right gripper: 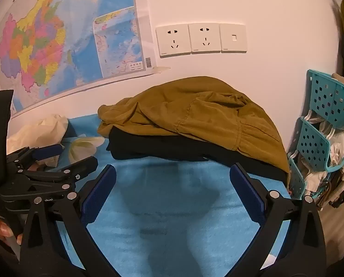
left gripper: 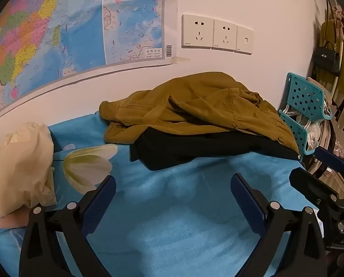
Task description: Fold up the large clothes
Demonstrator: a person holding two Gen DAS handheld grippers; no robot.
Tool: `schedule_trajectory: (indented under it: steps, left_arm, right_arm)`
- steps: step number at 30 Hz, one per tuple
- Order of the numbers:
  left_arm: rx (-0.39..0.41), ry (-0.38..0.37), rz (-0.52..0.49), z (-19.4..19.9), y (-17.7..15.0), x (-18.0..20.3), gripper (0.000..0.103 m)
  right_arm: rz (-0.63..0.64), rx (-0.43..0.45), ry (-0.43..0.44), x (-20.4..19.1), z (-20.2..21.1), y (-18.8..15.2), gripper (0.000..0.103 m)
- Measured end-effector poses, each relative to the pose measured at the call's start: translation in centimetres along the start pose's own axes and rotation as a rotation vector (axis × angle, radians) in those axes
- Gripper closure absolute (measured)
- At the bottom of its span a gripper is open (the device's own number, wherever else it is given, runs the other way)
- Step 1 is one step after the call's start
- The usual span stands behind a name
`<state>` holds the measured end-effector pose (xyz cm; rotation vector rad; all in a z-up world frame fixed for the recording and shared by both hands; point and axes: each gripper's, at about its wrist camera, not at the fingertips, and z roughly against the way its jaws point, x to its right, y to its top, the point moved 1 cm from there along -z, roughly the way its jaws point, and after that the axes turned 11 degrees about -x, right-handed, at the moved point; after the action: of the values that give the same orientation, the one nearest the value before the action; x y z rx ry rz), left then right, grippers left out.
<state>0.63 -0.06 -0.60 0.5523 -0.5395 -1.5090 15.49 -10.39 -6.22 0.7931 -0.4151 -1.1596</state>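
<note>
Setting: you are working in a home bedroom. Showing it: a blue tulip-printed bed sheet [left gripper: 172,219], a colourful wall map [left gripper: 56,34], white wall sockets [right gripper: 188,38], a teal perforated plastic rack [right gripper: 319,124], a hanging black handbag [left gripper: 327,57].

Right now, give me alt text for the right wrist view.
An olive-brown garment lies crumpled on a black garment on a blue blanket against a white wall. The right gripper is open and empty before them.
</note>
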Motion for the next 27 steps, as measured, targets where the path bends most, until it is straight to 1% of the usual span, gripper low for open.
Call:
schedule_trajectory:
  steps: [1, 2, 10, 11, 14, 27]
  left_arm:
    - [0.002, 0.001, -0.001, 0.1, -0.1, 0.1, 0.007]
    - [-0.015, -0.01, 0.013, -0.1, 0.1, -0.2, 0.007]
    - [-0.025, -0.009, 0.014, -0.8, 0.5, 0.4, 0.007]
    - [-0.025, -0.011, 0.016, -0.8, 0.6, 0.5, 0.007]
    - [-0.015, -0.022, 0.026, -0.8, 0.2, 0.2, 0.007]
    - [-0.012, -0.025, 0.025, -0.5, 0.0, 0.2, 0.007]
  right_arm:
    - [0.0, 0.0, 0.003, 0.0, -0.1, 0.0, 0.006]
    - [-0.001, 0.0, 0.005, 0.0, -0.1, 0.1, 0.006]
    - [0.003, 0.012, 0.007, 0.1, -0.4, 0.4, 0.006]
    - [-0.006, 0.014, -0.001, 1.0, -0.6, 0.2, 0.006]
    - [-0.007, 0.017, -0.003, 1.4, -0.8, 0.3, 0.006]
    - [0.001, 0.025, -0.015, 0.5, 0.3, 0.3, 0.006]
